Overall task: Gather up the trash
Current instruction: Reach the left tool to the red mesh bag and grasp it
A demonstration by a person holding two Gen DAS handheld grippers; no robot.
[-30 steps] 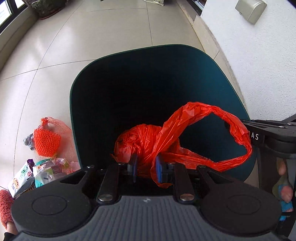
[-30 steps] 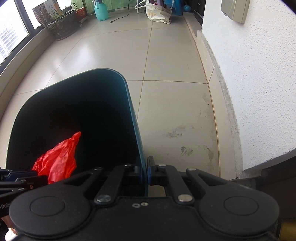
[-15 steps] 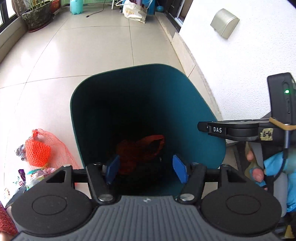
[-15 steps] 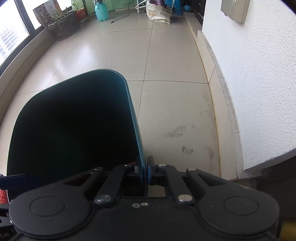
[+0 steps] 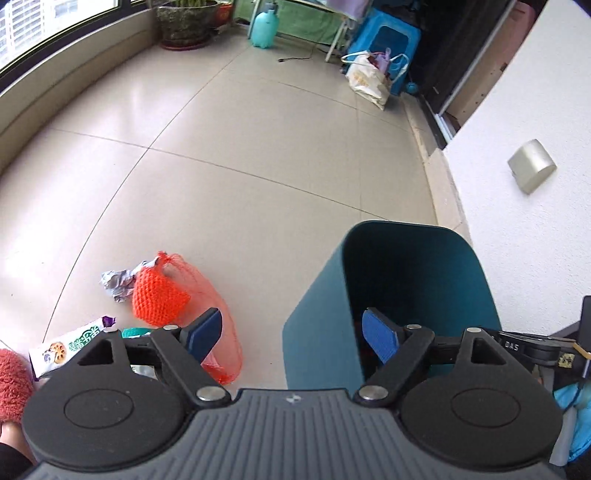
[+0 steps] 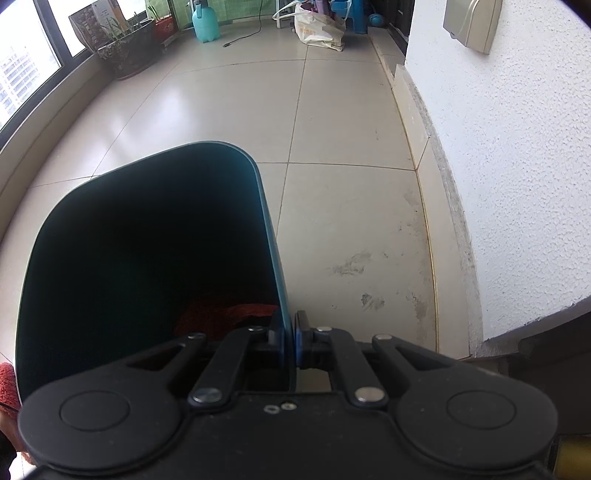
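Observation:
A dark teal trash bin (image 5: 317,325) stands on the tiled floor by the white wall. My right gripper (image 6: 290,341) is shut on the bin's right rim (image 6: 275,266). The red plastic bag (image 6: 221,314) lies inside the bin, low down. My left gripper (image 5: 291,334) hangs above the bin's left wall, its jaws opening wide with nothing between them. On the floor to the left lie an orange mesh bag (image 5: 173,299), crumpled foil (image 5: 118,282) and a snack wrapper (image 5: 70,347).
A white wall (image 6: 517,184) and its skirting run along the right. Far back stand a plant pot (image 5: 184,22), a teal spray bottle (image 5: 264,27), a blue stool (image 5: 384,40) and a white shopping bag (image 5: 369,81). A red fuzzy slipper (image 5: 13,384) shows at the left edge.
The left gripper let go of the red bag, which dropped into the bin, then opened wide and swung left and up. The right gripper kept still on the rim.

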